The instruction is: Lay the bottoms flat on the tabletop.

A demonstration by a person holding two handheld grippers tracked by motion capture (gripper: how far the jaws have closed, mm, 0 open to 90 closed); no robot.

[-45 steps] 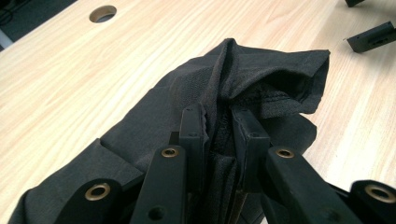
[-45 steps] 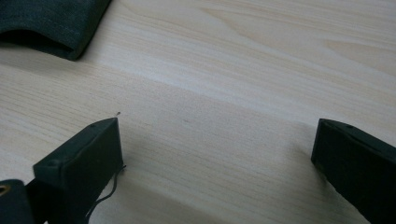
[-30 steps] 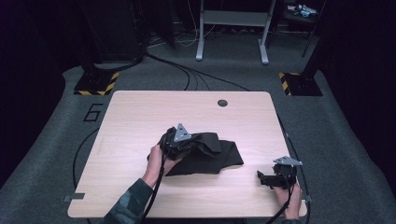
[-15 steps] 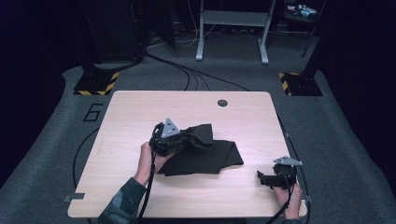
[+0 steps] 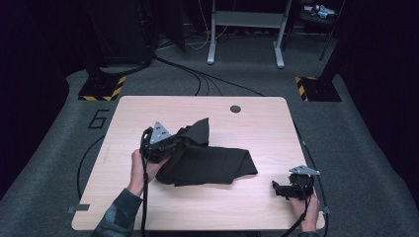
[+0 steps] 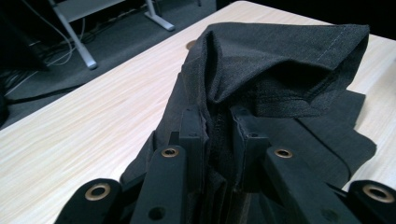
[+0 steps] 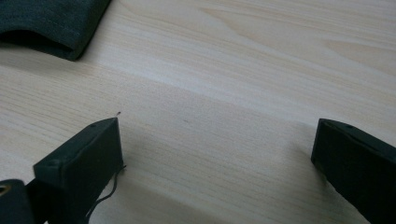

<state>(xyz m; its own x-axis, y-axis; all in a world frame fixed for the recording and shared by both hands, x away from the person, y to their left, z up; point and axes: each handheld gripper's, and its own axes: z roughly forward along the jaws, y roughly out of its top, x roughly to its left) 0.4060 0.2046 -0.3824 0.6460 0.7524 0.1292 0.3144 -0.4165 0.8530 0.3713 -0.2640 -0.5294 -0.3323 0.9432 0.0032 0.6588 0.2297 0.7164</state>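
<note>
A dark cloth (image 5: pixel 207 160) is spread over the middle of the tabletop (image 5: pixel 247 123), and its left end is being lifted off the wood. The left gripper (image 5: pixel 170 146) is clenched on a bunched fold of that cloth — in the left gripper view the fabric (image 6: pixel 280 60) can be seen squeezed between the two black fingers (image 6: pixel 191 135), with a hemmed edge arching up and over beyond them. Because only that end is pinched, the rest of the cloth is left dragging flat toward the right, so a raised ridge is formed at the far-left part while the right end stays on the tabletop.

The right gripper (image 5: pixel 284 189) is parked at the near right corner, well apart from the cloth. Its fingers (image 7: pixel 84 158) are released and spread wide, nothing between them but bare wood — just a corner of the cloth (image 7: pixel 51 23) is caught at the far left of its view.

It's probably held back on purpose, so the left side can be pulled or folded first and the free end grabbed later. A round hole (image 5: pixel 235 108) is set in the far side of the tabletop, unused.
</note>
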